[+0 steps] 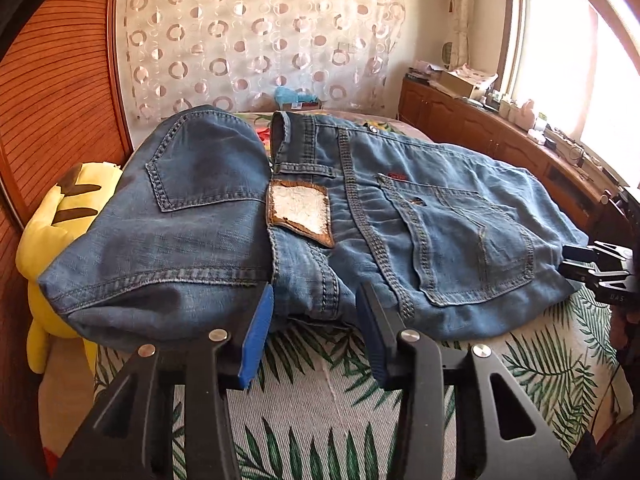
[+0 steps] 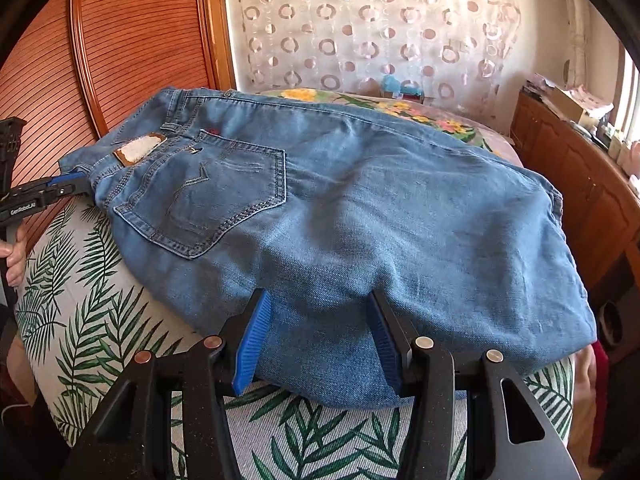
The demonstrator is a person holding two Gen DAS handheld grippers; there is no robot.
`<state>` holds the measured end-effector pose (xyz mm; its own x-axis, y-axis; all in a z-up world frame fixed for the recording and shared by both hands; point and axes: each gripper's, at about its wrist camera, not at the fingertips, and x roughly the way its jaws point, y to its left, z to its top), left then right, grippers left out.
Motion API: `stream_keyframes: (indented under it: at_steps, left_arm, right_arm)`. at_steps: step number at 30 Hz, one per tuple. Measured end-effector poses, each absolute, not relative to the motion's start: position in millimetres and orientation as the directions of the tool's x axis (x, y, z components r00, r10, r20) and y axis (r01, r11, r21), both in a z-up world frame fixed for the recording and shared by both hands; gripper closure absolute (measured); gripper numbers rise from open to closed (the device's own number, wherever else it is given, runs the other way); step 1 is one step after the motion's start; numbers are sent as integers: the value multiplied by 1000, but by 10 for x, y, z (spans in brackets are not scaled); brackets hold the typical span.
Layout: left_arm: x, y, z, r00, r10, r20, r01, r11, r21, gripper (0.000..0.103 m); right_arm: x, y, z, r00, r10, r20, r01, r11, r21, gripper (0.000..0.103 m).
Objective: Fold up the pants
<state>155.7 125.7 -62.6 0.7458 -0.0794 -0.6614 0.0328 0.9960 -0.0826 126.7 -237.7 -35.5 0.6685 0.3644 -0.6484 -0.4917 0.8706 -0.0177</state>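
Counting one pair of jeans (image 2: 360, 208), folded, lying on the leaf-print bedspread (image 2: 92, 300). Two grippers: my left gripper (image 1: 314, 320) is spread at the jeans' waistband edge, my right gripper (image 2: 318, 332) spread around a denim fold. One yellow plush (image 1: 60, 240) beside the jeans, partly hidden.

Folded pants (image 2: 340, 216) lie on the bed (image 2: 100, 300), plush toy (image 1: 60, 240) at their left.

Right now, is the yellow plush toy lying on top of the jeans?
No. The yellow plush toy sits beside the jeans, past their left edge against the wooden wall, partly hidden behind the denim.
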Motion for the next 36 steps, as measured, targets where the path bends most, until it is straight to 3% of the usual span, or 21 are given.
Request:
stream_keyframes:
  at_steps: [10,11,15,31,36]
  left_arm:
    - [1648,1234,-697,728,-26,-686,2,999,-36,59]
    - [1624,1222,-682,736,-40,-676,16,999,-41,68]
    - [1592,1198,-614,753,-62,-655,34,998,-54,77]
    - [1767,1189,-698,718,-39,-695,10,999,-46,75]
    - [1721,1167,-630,734,-19,-678,1,1000,-27,89]
  right_arm:
    - [1289,-2325,-512,673,362,-645,-491,871,-23,51]
    - [1286,-2364,-493,673,367,-643,-492,871,-17,51]
    - [1291,-2355,-512,670,358,-650,-489,872,-24,51]
    - [1284,-2316,-517,688,329,-647,-483,873,-70,51]
    - [1283,-2329,-520,688,327,-648,-482,873,-71,49]
